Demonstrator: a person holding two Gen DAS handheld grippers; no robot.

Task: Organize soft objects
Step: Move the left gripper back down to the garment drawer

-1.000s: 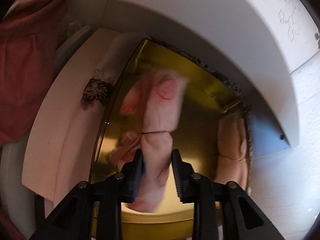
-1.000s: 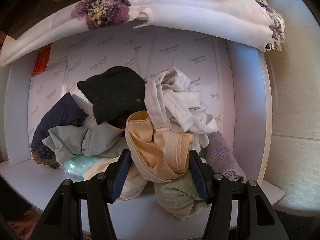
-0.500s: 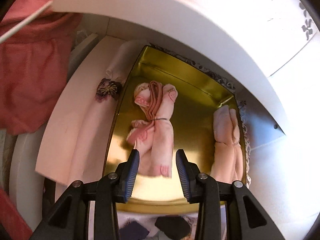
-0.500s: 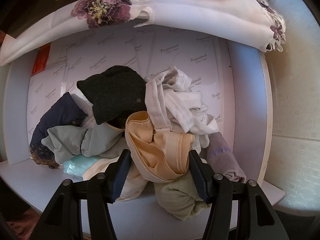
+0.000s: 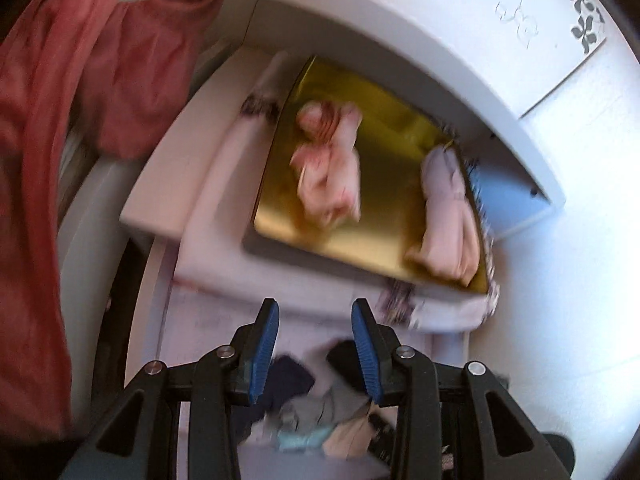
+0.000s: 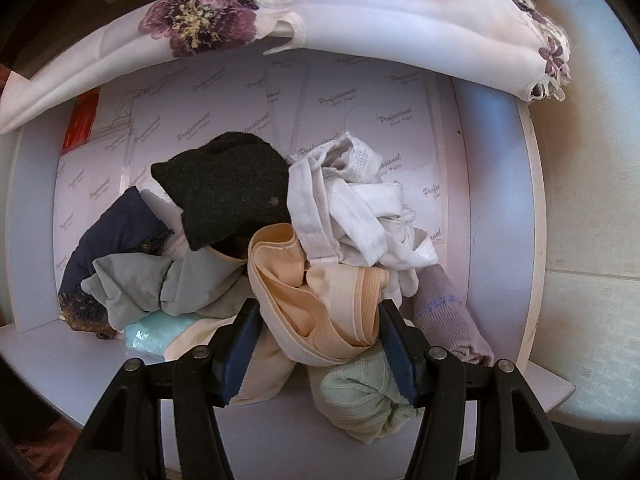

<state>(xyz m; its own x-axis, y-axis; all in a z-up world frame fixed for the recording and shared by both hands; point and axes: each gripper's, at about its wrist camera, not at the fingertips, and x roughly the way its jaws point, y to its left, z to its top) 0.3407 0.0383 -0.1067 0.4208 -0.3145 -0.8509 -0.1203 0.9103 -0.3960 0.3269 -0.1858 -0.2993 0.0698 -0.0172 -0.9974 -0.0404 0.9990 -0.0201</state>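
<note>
In the left wrist view a gold tin tray (image 5: 384,236) sits on an upper shelf and holds a pink knotted sock bundle (image 5: 330,168) and a pale pink bundle (image 5: 448,216) at its right side. My left gripper (image 5: 316,344) is open and empty, below and in front of the tray. In the right wrist view my right gripper (image 6: 320,344) is open around a peach elastic garment (image 6: 320,300) on top of a pile with a black knit piece (image 6: 228,184), white straps (image 6: 352,208), grey cloth (image 6: 160,284) and a green bundle (image 6: 360,396).
A floral white cloth (image 6: 280,28) hangs over the shelf edge above the pile. A red garment (image 5: 80,120) hangs at the left. White shelf walls (image 6: 492,200) box in the pile. A lilac sock (image 6: 448,320) and navy lace piece (image 6: 112,236) lie at the pile's edges.
My left gripper let go of the pink sock bundle in the gold tray and has drawn back and down. The right gripper has not moved.
</note>
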